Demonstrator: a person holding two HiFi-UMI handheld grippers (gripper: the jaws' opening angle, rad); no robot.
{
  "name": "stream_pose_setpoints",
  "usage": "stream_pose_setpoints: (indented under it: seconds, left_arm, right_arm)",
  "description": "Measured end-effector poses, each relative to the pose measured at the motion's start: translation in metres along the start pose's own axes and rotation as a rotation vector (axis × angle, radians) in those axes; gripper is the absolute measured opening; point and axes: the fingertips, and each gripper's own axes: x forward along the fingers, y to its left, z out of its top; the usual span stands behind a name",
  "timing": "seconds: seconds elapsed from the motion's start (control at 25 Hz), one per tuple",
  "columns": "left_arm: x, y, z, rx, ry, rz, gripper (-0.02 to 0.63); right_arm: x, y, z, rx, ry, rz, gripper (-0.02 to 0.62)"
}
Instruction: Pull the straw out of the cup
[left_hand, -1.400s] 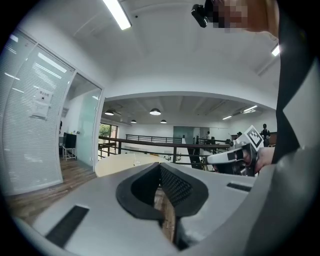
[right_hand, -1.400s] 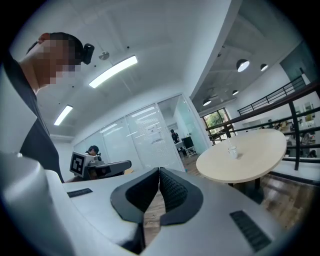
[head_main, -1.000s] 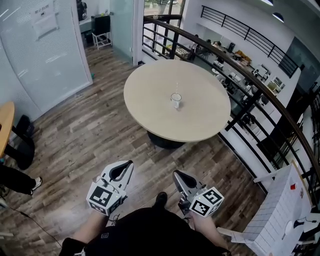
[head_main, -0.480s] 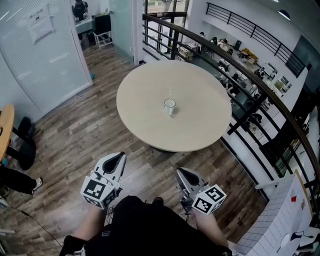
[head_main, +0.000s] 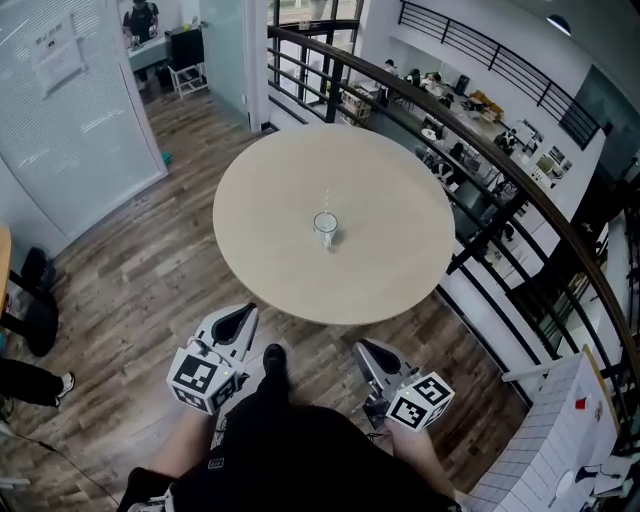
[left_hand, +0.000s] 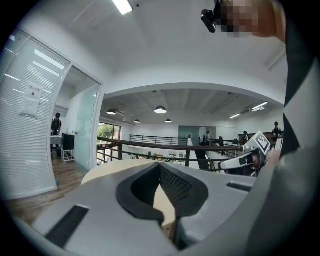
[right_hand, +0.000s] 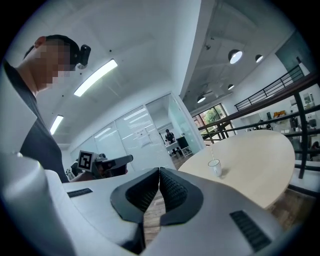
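Observation:
A small clear cup (head_main: 326, 228) stands near the middle of a round beige table (head_main: 262, 248), with a thin pale straw (head_main: 326, 201) sticking up out of it. In the right gripper view the cup (right_hand: 215, 167) and straw (right_hand: 211, 152) show small, well ahead. My left gripper (head_main: 245, 314) and right gripper (head_main: 364, 349) are held low over the wooden floor, short of the table's near edge. Both are shut with nothing between the jaws, tips meeting at left gripper (left_hand: 160, 165) and right gripper (right_hand: 159, 170).
A dark curved railing (head_main: 470, 130) runs behind and right of the table, with a lower floor beyond. A glass partition (head_main: 70, 90) stands at the left. My shoe (head_main: 273, 358) shows on the floor between the grippers. A white panel (head_main: 560, 440) leans at the lower right.
The table and cup have drawn nearer and shifted left in the head view as I walked forward. Both grippers travelled along, still shut and empty.

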Motion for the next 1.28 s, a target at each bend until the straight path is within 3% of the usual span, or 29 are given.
stream_pose_setpoints:
  seconds: [0.24, 0.52, 0.76, 1.0, 1.28]
  left_arm:
    - [0.068, 0.055, 0.015, -0.017, -0.032, -0.057, 0.008]
    - [0.117, 0.131, 0.035, -0.007, -0.031, -0.126, 0.008]
    - [0.148, 0.15, 0.048, -0.003, -0.044, -0.203, 0.008]
    - [0.187, 0.172, 0.032, -0.036, 0.0, -0.213, 0.008]
    - [0.237, 0.166, 0.023, -0.053, 0.039, -0.214, 0.008]
  right_arm:
    - [0.062, -0.048, 0.039, -0.022, -0.011, -0.058, 0.02]
    - [0.169, -0.059, 0.07, -0.03, -0.013, -0.037, 0.018]
    - [0.219, -0.073, 0.076, -0.024, 0.026, -0.056, 0.02]
    - [0.24, -0.103, 0.081, -0.016, 0.065, -0.07, 0.018]
    - [0.252, -0.15, 0.089, 0.003, 0.089, -0.062, 0.02]
